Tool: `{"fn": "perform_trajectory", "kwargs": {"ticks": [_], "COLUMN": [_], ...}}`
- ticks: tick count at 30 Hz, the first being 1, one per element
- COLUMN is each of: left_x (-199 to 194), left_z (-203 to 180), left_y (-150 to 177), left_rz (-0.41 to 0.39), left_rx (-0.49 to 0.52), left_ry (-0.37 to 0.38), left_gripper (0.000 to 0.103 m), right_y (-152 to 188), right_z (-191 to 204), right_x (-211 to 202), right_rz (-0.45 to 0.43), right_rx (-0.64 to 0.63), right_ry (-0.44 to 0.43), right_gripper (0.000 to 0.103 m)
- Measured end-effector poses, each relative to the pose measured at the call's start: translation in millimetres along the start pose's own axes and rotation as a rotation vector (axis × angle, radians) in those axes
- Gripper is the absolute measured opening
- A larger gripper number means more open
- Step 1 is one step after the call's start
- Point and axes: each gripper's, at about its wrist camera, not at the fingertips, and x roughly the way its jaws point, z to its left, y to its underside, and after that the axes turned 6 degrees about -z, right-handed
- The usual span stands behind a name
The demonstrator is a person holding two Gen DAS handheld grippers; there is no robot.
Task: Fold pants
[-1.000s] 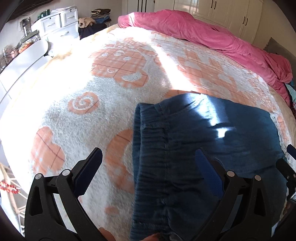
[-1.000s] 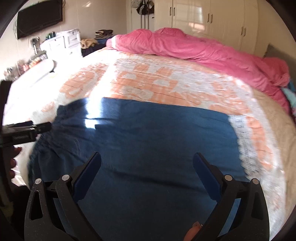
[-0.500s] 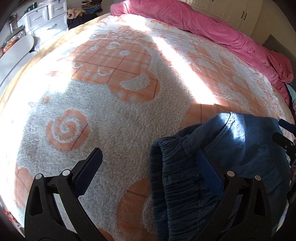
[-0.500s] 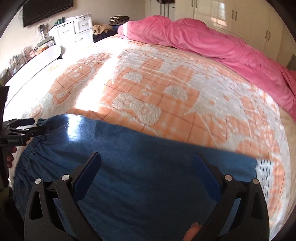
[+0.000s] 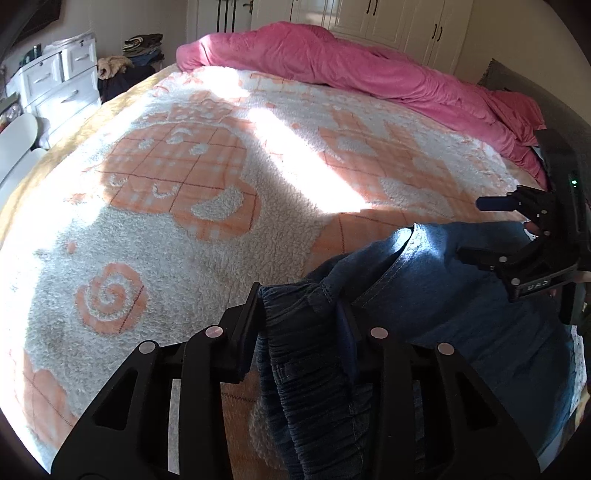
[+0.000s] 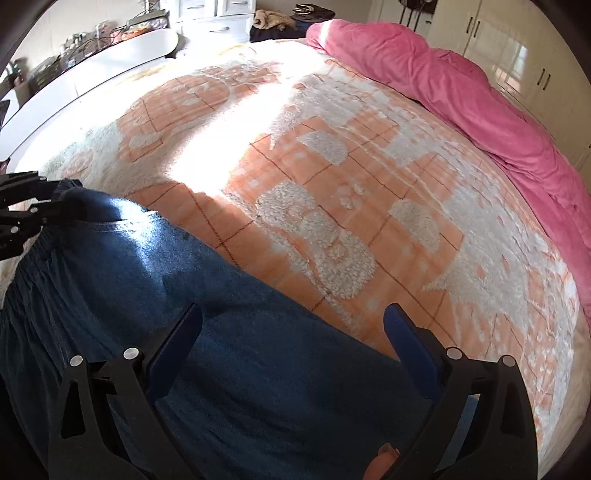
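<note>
- Left gripper (image 5: 301, 310): jaws just closed in, now clamped on gathered waistband (image 5: 310, 369) of pants (image 5: 443, 314).
- Right gripper (image 6: 291, 332): jaws wide apart, hovering over pants leg, pads gripping nothing.
- Pants: blue denim, lying on blanket (image 5: 184, 221) at near edge of bed, waistband end bunched and raised at left gripper, leg spread flat toward right.
- Blanket: fleecy white with orange checks and spiral, sun patch across middle.
- Pink duvet (image 5: 369, 74) heaped along far side, well apart from pants.
- White drawers (image 5: 55, 85) beyond bed at left, wardrobe (image 5: 406, 26) behind.
</note>
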Motion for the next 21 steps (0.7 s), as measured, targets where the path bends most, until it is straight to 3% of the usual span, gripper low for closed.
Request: {"fn": "perform_trajectory", "kwargs": {"ticks": [2,3,5,7,8,10,13,21], "left_x": [-8,-11,-17,-21,-21,-22,-25,-62], "left_z": [-3,-5,-9,-13,-14,-12,-5,-17], "left_y": [-1,-1,-1,0,1,3,6,12], "left_rz": [-0.021,-0.030,-0.045,-0.052,-0.050,-0.052,-0.055,-0.124], "left_rx": [0.009,0.017,0.034,0.048,0.052,0.052,0.031,0.049], "left_ry": [0.011,0.018,0.022,0.027,0.027,0.020,0.031,0.065], "left_gripper": [0.028,0.027,0.027,0.027,0.027,0.027,0.027,0.027], "right_y": [-1,-1,0,2,3,4,8,39], "right_z": [6,9,12,16,19,23,23,37], "right_x": [5,9,15,17,13,6,-17,-106], "right_rz": [0.014,0.021,0.038,0.031,0.019,0.005,-0.047,-0.230], "right_rx": [-0.046,-0.068,-0.079,-0.077,-0.075,-0.072,-0.029,0.104], "right_ry": [-0.005,-0.009,-0.020,-0.052,-0.068,-0.062,-0.033,-0.038], "right_gripper": [0.089,0.074,0.071,0.047,0.040,0.013,0.006,0.006]}}
